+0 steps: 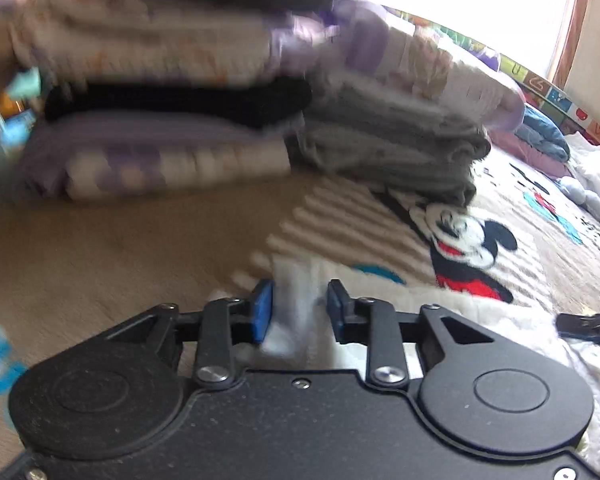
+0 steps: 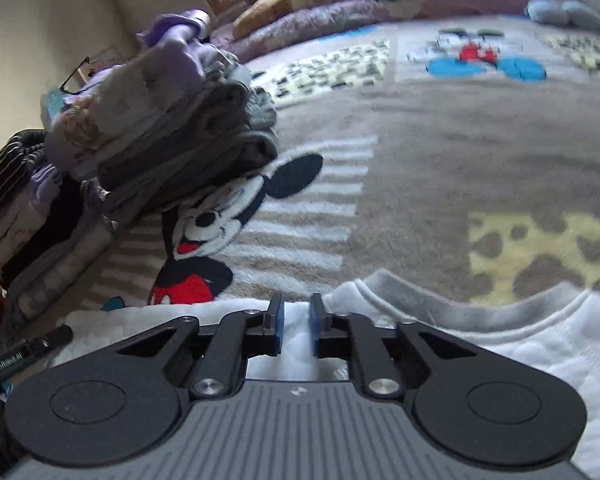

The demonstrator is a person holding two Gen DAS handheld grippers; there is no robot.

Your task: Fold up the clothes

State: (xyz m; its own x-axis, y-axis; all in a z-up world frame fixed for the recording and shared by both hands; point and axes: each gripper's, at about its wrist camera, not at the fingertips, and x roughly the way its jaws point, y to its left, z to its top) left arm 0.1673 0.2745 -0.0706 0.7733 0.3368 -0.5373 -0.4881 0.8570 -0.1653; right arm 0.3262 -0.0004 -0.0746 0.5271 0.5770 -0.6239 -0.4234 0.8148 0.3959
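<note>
A white top (image 2: 500, 344) is lying on the near edge of the blanket (image 2: 440, 152). Both grippers are reaching over it: left gripper (image 1: 299, 308) and right gripper (image 2: 296, 322) each standing slightly open with white cloth between the pads; grip unclear. Folded piles (image 1: 172, 92) are sitting far left.

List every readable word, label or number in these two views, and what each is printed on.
"GenRobot.AI": white print on the black bar at the lower left of the right wrist view.
Black marks on the cream blanket panel: too blurred to read.
Nothing legible in the left wrist view.

Black two-finger grippers, blue pads (image 1: 262, 310), silver screws (image 2: 383, 386), ribbed grey housing (image 2: 296, 436).
</note>
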